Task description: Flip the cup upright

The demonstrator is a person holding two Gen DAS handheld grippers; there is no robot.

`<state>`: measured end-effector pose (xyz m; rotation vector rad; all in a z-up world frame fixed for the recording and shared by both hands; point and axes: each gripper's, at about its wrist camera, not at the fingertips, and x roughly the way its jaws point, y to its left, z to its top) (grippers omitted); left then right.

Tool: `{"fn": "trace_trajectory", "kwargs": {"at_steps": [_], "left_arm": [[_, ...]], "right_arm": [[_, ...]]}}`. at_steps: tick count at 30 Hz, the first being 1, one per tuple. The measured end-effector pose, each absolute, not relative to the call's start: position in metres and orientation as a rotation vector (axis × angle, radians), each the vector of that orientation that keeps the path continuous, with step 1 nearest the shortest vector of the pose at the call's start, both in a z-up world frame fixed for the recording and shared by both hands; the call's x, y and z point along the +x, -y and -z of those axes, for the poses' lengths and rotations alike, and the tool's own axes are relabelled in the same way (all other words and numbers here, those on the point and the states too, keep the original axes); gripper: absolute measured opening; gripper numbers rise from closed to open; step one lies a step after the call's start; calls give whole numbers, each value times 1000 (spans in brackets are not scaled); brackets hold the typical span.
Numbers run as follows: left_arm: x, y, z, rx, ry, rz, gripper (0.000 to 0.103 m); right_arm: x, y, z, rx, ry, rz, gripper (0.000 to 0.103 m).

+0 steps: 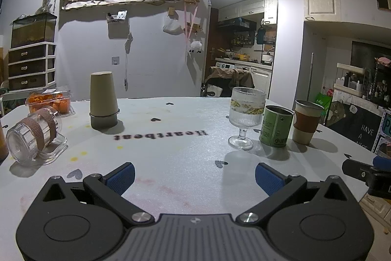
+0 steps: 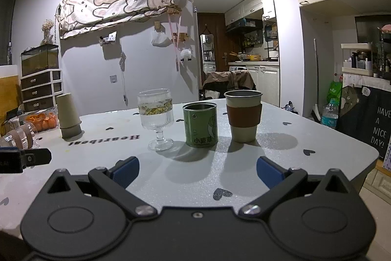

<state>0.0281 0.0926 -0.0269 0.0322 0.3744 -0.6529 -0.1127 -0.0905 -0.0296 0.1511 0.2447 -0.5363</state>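
Left gripper [image 1: 195, 177] & right gripper [image 2: 197, 173] are hovering low over the table [image 1: 171, 151], jaws of both spread wide w/ nothing between them. Tan cup [image 1: 103, 99] is standing upside down at far left, near a clear mug [image 1: 33, 138] lying on its side. Goblet [image 2: 156, 119], green tin [image 2: 200, 124] & sleeved cup [image 2: 243, 115] are standing upright in a row at right.

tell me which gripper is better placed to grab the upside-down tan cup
Left. The upside-down tan cup stands ahead and slightly left of the left gripper, whose jaws are open. From the right gripper, it sits far left, beyond the stemmed glass.
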Motion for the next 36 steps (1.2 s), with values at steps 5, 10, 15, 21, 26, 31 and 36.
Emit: {"fn": "trace_trajectory", "kwargs": {"at_steps": [5,10,15,21,26,31,36], "left_arm": [[28,-92,26,35,-374,658,103],[27,-91,26,36,-375,659,103],[27,-90,26,38,-374,660,103],[27,-90,26,39,-375,660,103],[26,-90,26,41,-375,662,103],[26,-89,26,42,-376,662,103],[25,-89,27,46,-376,665,103]], "right_arm": [[-113,91,30,153,-244,539,103],[-113,92,29,156,-239,545,103],[-113,92,29,156,-239,545,103],[-113,92,29,156,-239,545,103],[-113,92,29,157,-239,545,103],[-113,92,29,156,-238,545,103],[-113,92,29,157,-238,544,103]]}}
